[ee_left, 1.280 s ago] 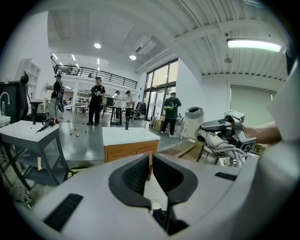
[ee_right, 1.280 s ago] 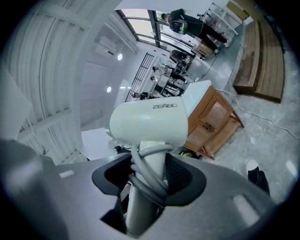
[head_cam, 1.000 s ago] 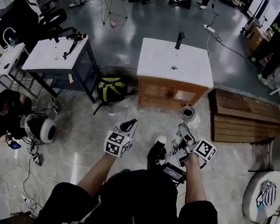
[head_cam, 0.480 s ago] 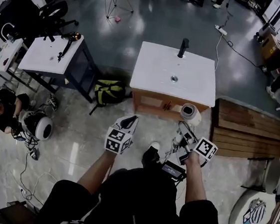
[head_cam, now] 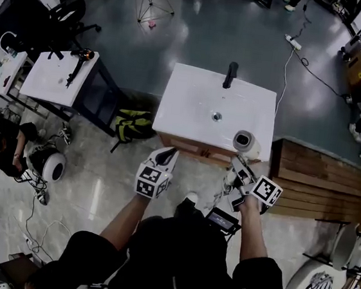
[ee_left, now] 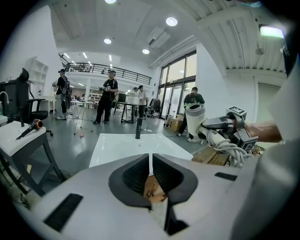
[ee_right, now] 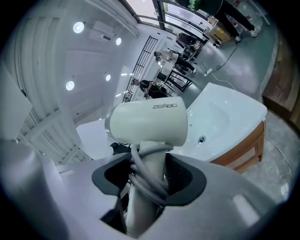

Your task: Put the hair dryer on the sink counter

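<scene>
A white hair dryer (head_cam: 246,143) with its grey cord wound round the handle stands upright in my right gripper (head_cam: 237,171), which is shut on the handle. In the right gripper view the dryer's barrel (ee_right: 150,124) fills the middle, above the jaws. The white sink counter (head_cam: 190,112) with a black faucet (head_cam: 229,75) lies just ahead, and the dryer hangs over its near right edge. My left gripper (head_cam: 165,156) is held beside it, jaws together and empty, in front of the counter's near edge. The left gripper view shows the counter (ee_left: 122,146) and the dryer (ee_left: 196,118) at the right.
A second white table (head_cam: 48,80) at the left carries a dark hair dryer (head_cam: 78,61). A yellow-black backpack (head_cam: 133,126) lies beside the counter's wooden cabinet. Wooden benches (head_cam: 322,182) stand at the right. A person (head_cam: 2,146) crouches at the far left among cables.
The sink counter has drawn closer in the head view. Both grippers have advanced towards it, and the dryer now reaches over its near edge. The grip on the dryer is unchanged.
</scene>
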Motion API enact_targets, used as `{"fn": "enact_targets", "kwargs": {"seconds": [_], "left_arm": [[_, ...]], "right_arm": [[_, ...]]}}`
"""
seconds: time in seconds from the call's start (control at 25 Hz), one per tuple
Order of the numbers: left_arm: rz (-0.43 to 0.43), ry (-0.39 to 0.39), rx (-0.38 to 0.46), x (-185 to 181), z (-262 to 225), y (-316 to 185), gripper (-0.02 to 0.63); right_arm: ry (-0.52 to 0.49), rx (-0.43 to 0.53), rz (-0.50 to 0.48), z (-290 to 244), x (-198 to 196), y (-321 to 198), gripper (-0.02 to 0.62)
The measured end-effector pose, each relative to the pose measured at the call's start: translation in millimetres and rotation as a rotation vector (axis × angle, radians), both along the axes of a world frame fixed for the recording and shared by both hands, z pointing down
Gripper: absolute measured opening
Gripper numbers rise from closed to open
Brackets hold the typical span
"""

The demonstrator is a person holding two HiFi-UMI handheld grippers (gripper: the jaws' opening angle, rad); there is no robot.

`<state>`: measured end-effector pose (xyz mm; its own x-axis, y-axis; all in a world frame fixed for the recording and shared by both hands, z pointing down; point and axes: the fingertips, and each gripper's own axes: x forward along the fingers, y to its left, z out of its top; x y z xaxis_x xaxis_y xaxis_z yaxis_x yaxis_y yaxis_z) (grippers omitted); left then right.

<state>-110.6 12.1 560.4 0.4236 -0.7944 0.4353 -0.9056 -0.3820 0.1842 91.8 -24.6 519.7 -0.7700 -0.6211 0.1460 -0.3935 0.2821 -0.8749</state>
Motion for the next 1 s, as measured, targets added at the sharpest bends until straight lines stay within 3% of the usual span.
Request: {"fn": "enact_targets", "kwargs": {"seconds": [0.12,0.28,0.6,0.8,1.0], "left_arm": [[-0.005,-0.004,0.000,10.9,-1.4,-19.4,0.031],[0.003,-0.011,0.001,17.8,-4.5,-40.5,0.031],[0.032,-0.001,0.010,32.9,-5.3,-69.2,0.031],[0.072,0.017,0.025,50.4,-7.0,-98.1,0.031],[0.113,0.021,0.030,61.5,-6.1,-135.5,0.031]], "right_arm": [[0.005,-0.024,0.010,3.5,12.5,-19.9,0.201],[-0.020,0.013,-0.016,-4.4,11.5,-41.7,0.201],[0.056,-0.068,0.059,10.4,31.5,-55.9,0.201],[0.015,0.006,0.042,-3.0,29.0,-78.0,0.201],[0.068,-0.020,0.089,3.5,42.0,-103.6,0.201]]}}
